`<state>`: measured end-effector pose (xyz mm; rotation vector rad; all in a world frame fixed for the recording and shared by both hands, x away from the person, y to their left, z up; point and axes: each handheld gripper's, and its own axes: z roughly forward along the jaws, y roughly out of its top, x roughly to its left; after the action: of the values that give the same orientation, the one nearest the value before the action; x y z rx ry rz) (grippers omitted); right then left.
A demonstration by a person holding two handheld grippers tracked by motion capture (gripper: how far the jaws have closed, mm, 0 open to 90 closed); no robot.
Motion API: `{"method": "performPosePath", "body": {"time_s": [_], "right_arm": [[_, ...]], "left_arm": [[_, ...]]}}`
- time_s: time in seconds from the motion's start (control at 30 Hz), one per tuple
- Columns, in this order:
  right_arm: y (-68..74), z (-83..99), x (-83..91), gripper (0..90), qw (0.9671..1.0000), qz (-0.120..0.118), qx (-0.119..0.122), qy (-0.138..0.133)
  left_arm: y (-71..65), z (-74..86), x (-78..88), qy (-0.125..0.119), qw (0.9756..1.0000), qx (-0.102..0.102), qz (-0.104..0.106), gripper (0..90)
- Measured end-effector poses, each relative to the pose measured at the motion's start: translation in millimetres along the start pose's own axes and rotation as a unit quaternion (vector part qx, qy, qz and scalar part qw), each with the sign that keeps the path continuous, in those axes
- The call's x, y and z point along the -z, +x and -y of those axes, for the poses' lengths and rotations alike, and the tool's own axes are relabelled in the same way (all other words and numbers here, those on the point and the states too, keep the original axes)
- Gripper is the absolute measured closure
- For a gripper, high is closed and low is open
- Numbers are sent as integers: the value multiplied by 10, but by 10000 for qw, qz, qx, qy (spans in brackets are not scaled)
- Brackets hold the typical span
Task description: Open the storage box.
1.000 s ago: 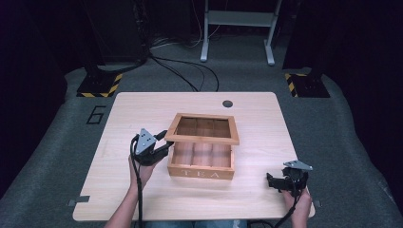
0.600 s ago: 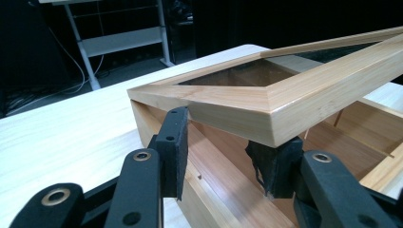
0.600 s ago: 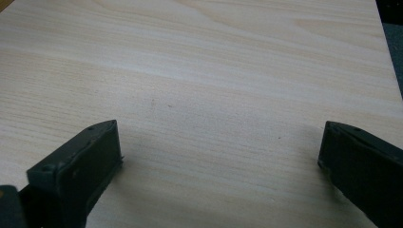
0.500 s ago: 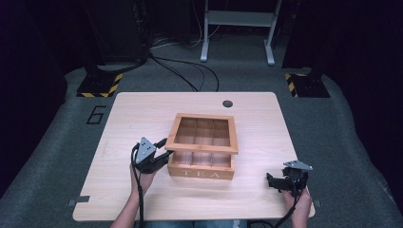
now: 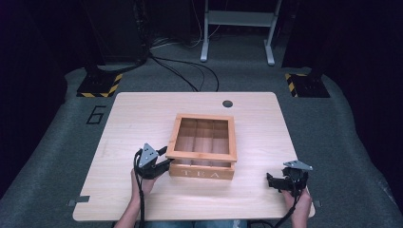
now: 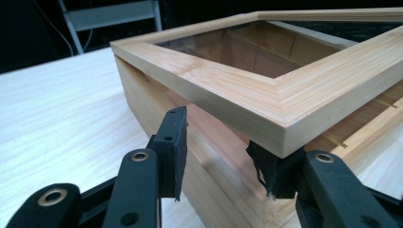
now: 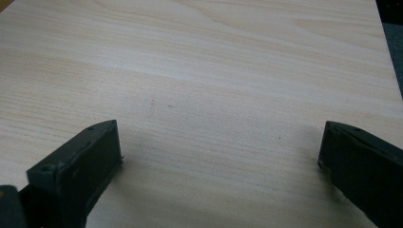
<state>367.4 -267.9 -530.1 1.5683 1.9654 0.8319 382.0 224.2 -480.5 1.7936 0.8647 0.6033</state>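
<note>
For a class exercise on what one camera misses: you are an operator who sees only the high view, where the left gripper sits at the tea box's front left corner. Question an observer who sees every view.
Operator: Is the lid shut?
Observer: No. In the left gripper view the lid stands lifted off the box at that corner.
Operator: Is the left gripper clamped?
Observer: No; its jaws are apart, one under the lid's corner.
Operator: And the right gripper?
Observer: Open wide over bare table.
</note>
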Motion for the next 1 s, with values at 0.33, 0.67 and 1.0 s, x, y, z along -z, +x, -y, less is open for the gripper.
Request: {"method": "performPosePath", "body": {"time_s": [0.33,0.67,1.0], "right_arm": [[0,0,0,0,10000,-1,0,1],[0,0,0,0,10000,0,1,0],[-1,0,0,0,10000,0,3,2]], "left_arm": [[17,92,-45,286,9992,228,148,536],[83,59,2,452,9983,349,139,408],[42,91,67,1091,9937,128,228,100]]}}
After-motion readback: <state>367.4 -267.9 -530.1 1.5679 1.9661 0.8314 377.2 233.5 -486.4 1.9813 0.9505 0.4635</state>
